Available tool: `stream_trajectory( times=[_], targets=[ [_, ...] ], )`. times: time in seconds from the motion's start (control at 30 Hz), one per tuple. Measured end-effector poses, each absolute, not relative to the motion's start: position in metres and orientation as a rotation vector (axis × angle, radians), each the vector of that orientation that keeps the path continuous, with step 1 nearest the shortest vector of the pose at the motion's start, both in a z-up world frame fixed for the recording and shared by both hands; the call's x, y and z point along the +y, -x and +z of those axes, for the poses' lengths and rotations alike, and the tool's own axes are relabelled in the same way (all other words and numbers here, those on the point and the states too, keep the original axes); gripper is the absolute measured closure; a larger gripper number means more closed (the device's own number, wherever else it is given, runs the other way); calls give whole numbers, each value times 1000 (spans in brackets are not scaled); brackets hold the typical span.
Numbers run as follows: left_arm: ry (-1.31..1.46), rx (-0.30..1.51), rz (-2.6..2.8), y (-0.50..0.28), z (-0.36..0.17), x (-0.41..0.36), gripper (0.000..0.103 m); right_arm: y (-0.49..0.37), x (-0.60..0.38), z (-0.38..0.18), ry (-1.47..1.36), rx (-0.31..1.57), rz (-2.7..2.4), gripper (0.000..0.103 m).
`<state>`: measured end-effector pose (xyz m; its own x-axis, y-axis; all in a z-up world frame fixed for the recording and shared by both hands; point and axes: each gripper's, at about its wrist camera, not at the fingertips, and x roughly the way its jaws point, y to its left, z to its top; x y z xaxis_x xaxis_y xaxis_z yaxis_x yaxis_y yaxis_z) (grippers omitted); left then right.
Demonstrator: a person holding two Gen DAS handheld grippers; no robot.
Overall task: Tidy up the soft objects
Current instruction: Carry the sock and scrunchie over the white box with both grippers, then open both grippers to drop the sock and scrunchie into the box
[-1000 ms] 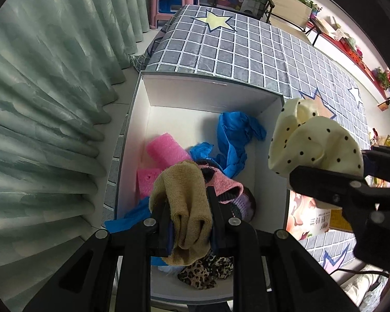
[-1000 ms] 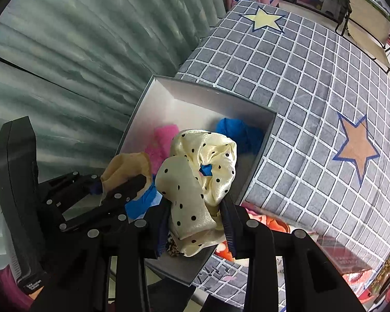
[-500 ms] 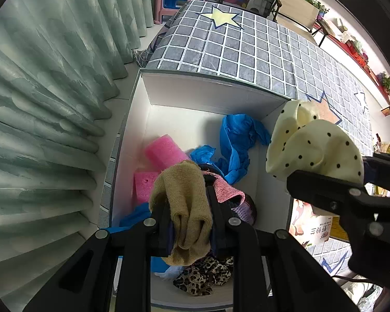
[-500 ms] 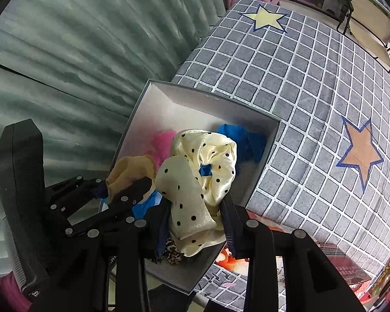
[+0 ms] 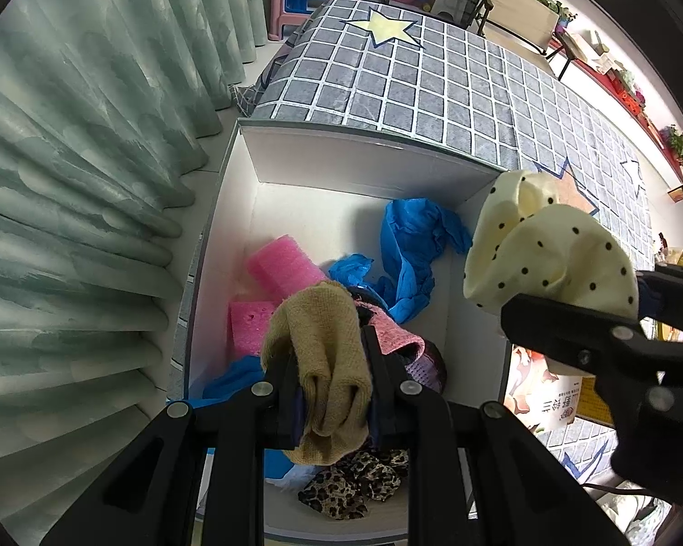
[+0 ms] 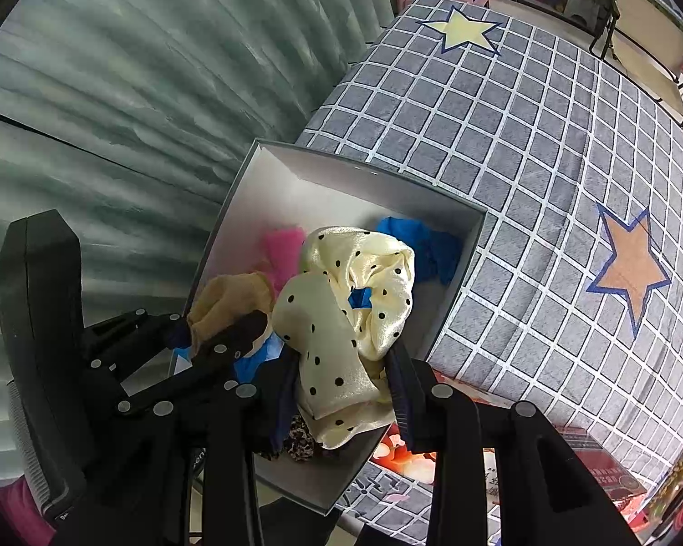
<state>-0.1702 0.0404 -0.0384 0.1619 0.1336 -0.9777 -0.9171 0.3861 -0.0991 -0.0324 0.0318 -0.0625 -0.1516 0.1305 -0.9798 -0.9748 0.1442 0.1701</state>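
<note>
The left hand-held gripper point(image 5: 332, 391) is clamped on a tan knitted cloth point(image 5: 323, 355), coarse-woven and folded into a soft lump, above the near part of a white box point(image 5: 364, 173). Just to its right, the right hand-held gripper point(image 6: 341, 391) is clamped on a cream satin scrunchie point(image 6: 341, 309) with black dots, glossy and gathered in ruffles (a small hole shows at its middle), over the box's right wall. Inside the rectangular, smooth-walled box lie a pink foam roll point(image 5: 282, 266), a flat pink sponge point(image 5: 248, 323), crumpled blue plastic gloves point(image 5: 410, 250), a pink knitted piece point(image 5: 400, 341) and a leopard-print scrunchie point(image 5: 350, 487). The box rests against a bed with a grey checked cover point(image 6: 523, 136) bearing stars.
</note>
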Motion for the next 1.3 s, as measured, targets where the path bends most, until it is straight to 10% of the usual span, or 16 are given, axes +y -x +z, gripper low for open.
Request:
stream_trajectory(
  times=[0.7, 0.8, 0.9, 1.03, 1.13, 1.3],
  targets=[
    [862, 1161, 896, 170, -38, 38, 80, 34, 32, -65, 922, 1315, 1256, 66],
    [786, 1161, 943, 168, -31, 34, 52, 35, 33, -64, 929, 1304, 1259, 66],
    [701, 1148, 1005, 168, -22, 30, 28, 37, 32, -62, 925, 1300, 1269, 53],
    [652, 1152, 1059, 170, -15, 30, 26, 39, 31, -59, 938, 1279, 1276, 51],
    [694, 1129, 1020, 173, -18, 34, 25, 40, 30, -56, 939, 1257, 1263, 20],
    [725, 1106, 1004, 175, -18, 31, 25, 38, 29, -52, 949, 1239, 1225, 1]
  ],
)
